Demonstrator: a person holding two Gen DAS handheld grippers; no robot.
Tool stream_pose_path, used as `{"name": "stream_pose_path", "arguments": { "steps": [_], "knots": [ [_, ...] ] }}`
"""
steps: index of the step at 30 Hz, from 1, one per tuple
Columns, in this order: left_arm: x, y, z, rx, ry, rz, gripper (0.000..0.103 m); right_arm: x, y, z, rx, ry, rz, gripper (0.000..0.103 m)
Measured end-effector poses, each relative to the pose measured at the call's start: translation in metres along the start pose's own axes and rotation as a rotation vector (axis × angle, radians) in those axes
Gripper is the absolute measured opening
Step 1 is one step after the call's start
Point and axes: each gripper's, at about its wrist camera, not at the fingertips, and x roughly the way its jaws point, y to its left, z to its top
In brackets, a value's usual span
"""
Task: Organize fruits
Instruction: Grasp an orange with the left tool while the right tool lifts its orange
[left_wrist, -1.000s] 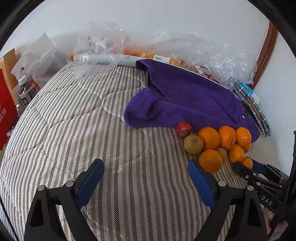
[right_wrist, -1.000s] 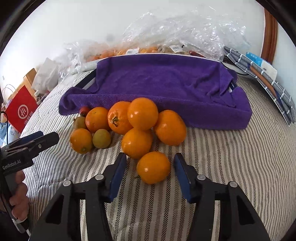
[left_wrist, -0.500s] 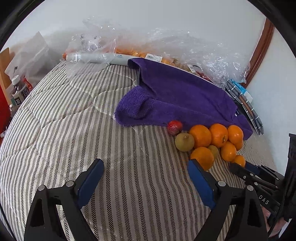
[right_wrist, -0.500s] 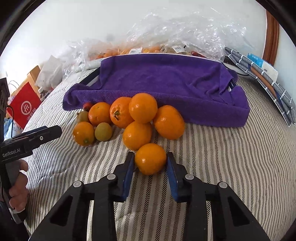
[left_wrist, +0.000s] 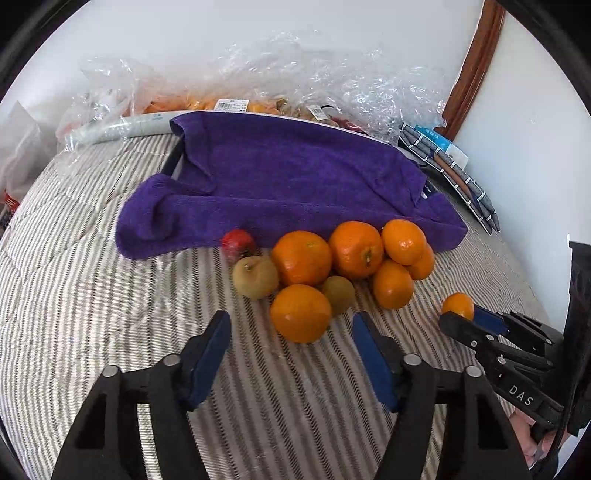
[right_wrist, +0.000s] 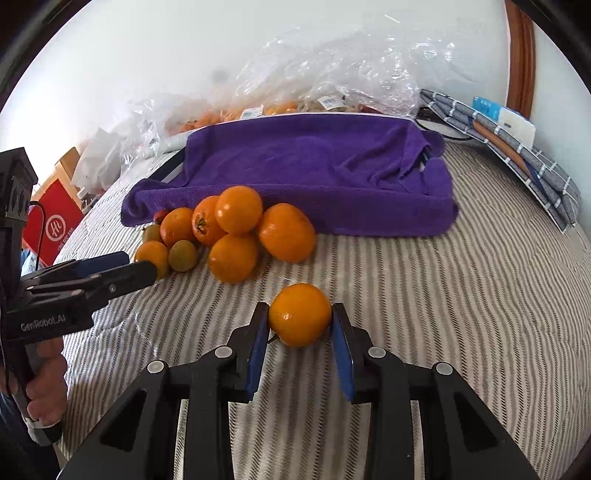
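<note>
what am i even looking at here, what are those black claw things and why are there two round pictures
Those are hand-held grippers, one in each of a person's hands, each carrying a wide-angle camera that looks along its two blue-padded fingers; hence two round pictures. The right gripper is shut on an orange, held apart from the pile of oranges. The left gripper has just been closing, with another orange near its fingers but untouched. Everything lies on a striped bedcover, in front of a purple towel, with plastic bags behind.

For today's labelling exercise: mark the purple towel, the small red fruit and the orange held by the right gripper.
purple towel (right_wrist: 314, 166), right wrist view, middle.
small red fruit (left_wrist: 238, 243), left wrist view, front.
orange (right_wrist: 300, 314), right wrist view, centre.
</note>
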Motion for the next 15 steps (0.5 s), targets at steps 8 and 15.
{"name": "stream_pose_path", "arguments": {
  "steps": [8, 15],
  "knots": [
    [0.005, -0.005, -0.001, 0.000, 0.014, 0.005, 0.034, -0.007, -0.021, -0.003, 0.045, -0.012, -0.002, 0.033],
    [-0.009, -0.002, 0.000, -0.006, -0.019, 0.018, 0.033, -0.013, -0.024, -0.004, 0.059, -0.020, -0.002, 0.033]
  ]
}}
